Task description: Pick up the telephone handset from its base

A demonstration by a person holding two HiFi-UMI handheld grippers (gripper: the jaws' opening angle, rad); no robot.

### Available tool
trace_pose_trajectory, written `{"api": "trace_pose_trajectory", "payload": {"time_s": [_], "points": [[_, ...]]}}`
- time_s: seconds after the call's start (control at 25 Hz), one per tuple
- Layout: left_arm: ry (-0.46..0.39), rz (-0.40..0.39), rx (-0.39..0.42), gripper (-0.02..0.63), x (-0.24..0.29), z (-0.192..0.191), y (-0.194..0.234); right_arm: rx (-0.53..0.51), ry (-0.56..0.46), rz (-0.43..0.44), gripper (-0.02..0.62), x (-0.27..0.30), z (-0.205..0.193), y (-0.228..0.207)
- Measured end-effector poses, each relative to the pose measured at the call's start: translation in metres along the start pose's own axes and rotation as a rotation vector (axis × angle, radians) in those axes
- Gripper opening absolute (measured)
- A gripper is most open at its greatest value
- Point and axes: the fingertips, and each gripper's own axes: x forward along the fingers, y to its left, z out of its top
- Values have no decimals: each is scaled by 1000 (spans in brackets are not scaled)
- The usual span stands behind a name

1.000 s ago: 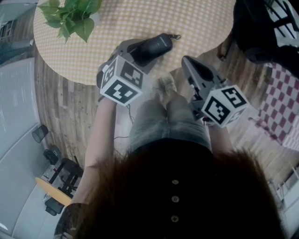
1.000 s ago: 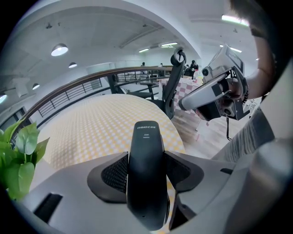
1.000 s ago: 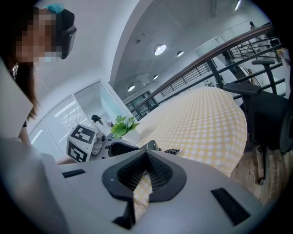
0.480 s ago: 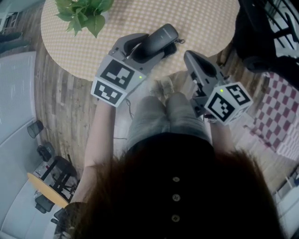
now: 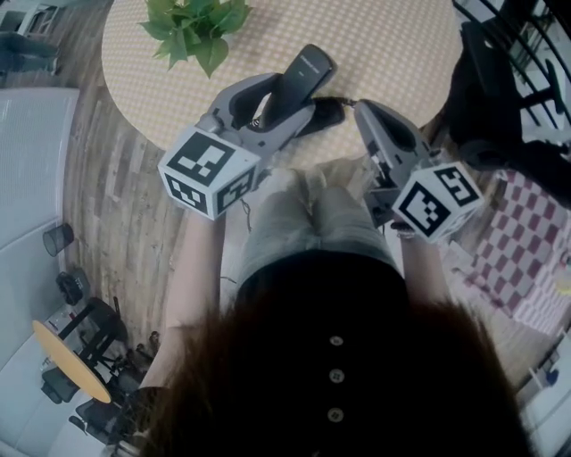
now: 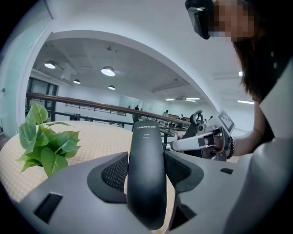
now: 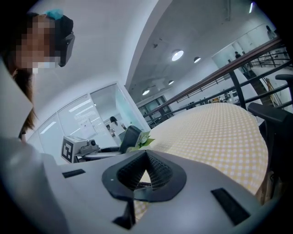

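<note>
The black telephone handset stands tilted up off its black base at the near edge of the round table. My left gripper is shut on the handset's lower half. In the left gripper view the handset fills the gap between the two pads, its top pointing away. My right gripper hovers just right of the base, shut with nothing in it. In the right gripper view its pads meet at the tips, and the handset shows far left.
A potted green plant stands at the table's far left. A black chair sits to the right of the table. A checked cloth lies on the wood floor at right. My legs are just below the table edge.
The left gripper has raised the handset off the base and tipped it more upright. The right gripper has stayed beside the base.
</note>
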Motion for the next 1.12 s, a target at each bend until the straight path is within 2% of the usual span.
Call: {"api": "trace_pose_trajectory", "payload": {"time_s": [0.24, 0.64, 0.96, 1.12], "points": [[-57, -14, -45, 253, -19, 7, 1, -23, -15, 37, 9, 11, 13, 15], [-175, 56, -138, 253, -53, 18, 15, -93, -15, 68, 9, 20, 25, 35], [-247, 33, -172, 253, -61, 21, 3, -105, -27, 67, 9, 16, 26, 39], [-248, 22, -171, 253, -61, 20, -6, -108, -27, 70, 9, 16, 24, 40]]}}
